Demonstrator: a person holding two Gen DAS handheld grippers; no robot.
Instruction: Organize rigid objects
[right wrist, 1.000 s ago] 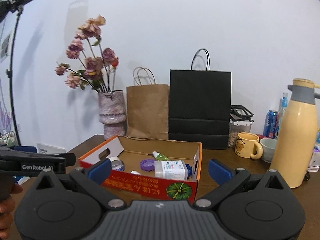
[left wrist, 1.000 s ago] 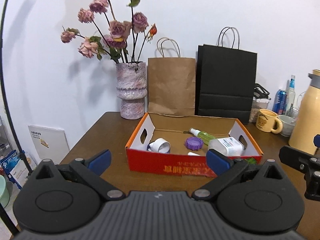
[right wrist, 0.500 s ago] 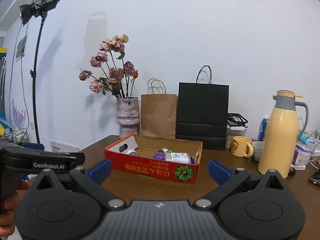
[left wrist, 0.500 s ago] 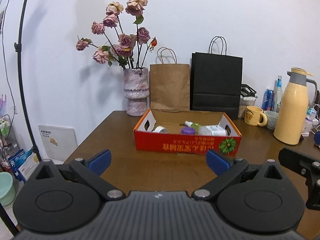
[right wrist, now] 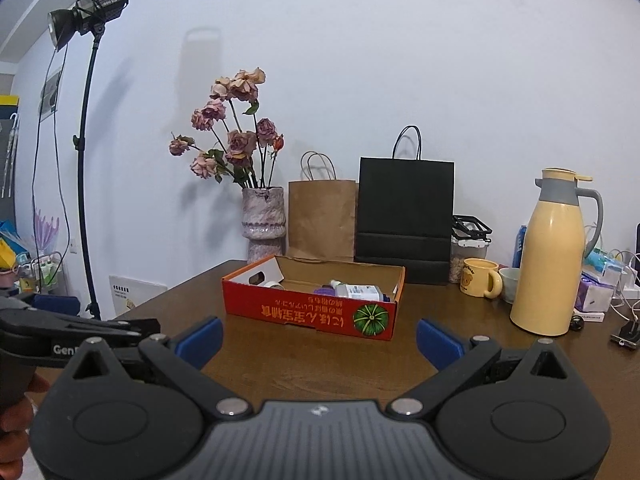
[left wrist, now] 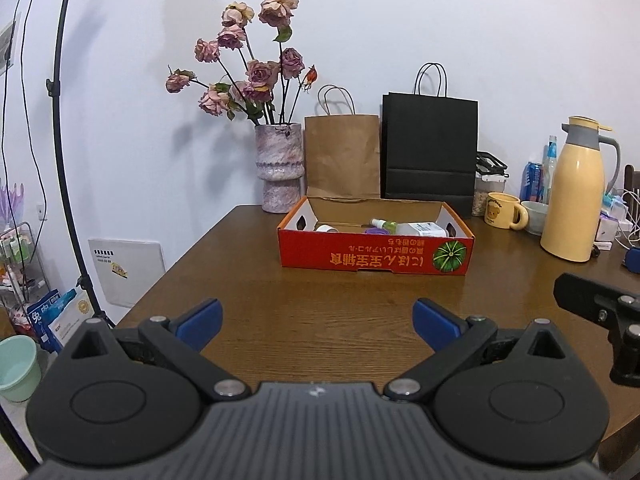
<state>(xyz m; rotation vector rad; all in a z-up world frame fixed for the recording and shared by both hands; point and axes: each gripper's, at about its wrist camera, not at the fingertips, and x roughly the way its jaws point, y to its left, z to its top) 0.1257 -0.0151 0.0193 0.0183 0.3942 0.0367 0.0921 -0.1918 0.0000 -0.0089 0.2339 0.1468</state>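
A red cardboard box (left wrist: 376, 254) (right wrist: 312, 314) stands on the brown table (left wrist: 312, 320). Inside it lie a white roll of tape (left wrist: 327, 229), a purple lid (left wrist: 376, 231), a small green spray bottle (left wrist: 383, 223) and a white bottle (left wrist: 426, 229) (right wrist: 358, 291). My left gripper (left wrist: 316, 322) is open and empty, well back from the box over the table's near part. My right gripper (right wrist: 319, 338) is open and empty, also back from the box. The left gripper's body shows at the left of the right wrist view (right wrist: 76, 334).
Behind the box stand a vase of dried roses (left wrist: 278, 172), a brown paper bag (left wrist: 342, 156) and a black paper bag (left wrist: 430, 148). At the right are a yellow mug (left wrist: 502, 210), a cream thermos jug (left wrist: 576, 188) and cans. A light stand (right wrist: 86, 160) is left of the table.
Both grippers have pulled back and away from the box, which now looks smaller and farther. Both stay open and empty.
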